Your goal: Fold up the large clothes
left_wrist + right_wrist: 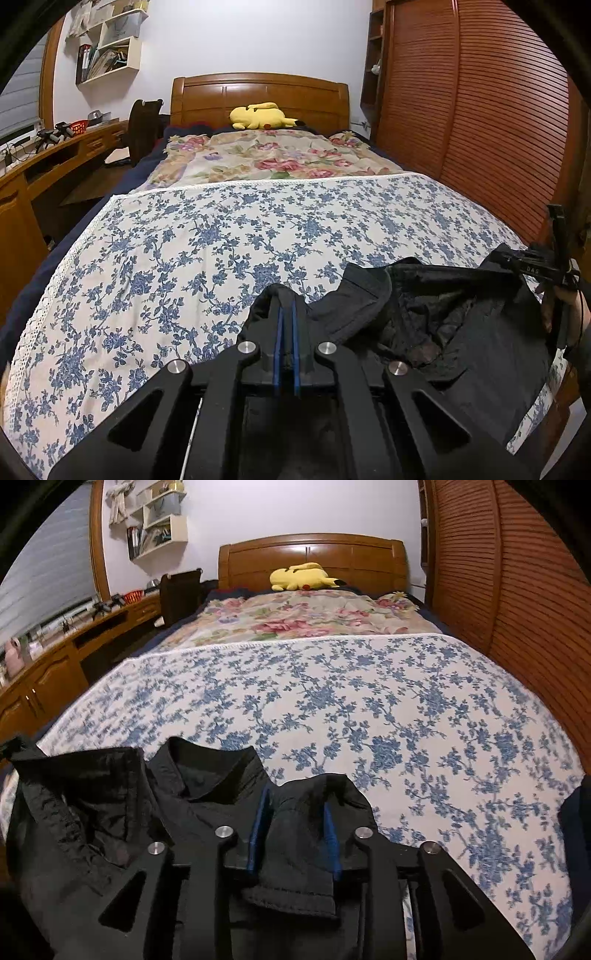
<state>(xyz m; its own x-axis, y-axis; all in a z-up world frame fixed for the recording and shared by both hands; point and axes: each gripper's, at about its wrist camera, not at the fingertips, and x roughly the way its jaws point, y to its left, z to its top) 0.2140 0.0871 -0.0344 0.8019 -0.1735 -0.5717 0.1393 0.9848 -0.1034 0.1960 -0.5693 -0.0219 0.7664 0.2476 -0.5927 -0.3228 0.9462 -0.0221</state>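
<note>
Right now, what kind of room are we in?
It looks like a bedroom. There is a bed with a wooden headboard and a blue flowered cover, a yellow plush toy lying by the headboard, and a wooden desk with wall shelves along one side.

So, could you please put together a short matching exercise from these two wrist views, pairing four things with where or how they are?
Things:
1. black jacket
2. yellow plush toy
3. left gripper
4. right gripper

Places or states:
A. by the wooden headboard
B. fingers parted, a fold of dark cloth lying between them
C. spread at the near end of the blue-flowered sheet
D. fingers pressed together on dark cloth

Pairs: 1-C, 2-A, 3-D, 4-B
</note>
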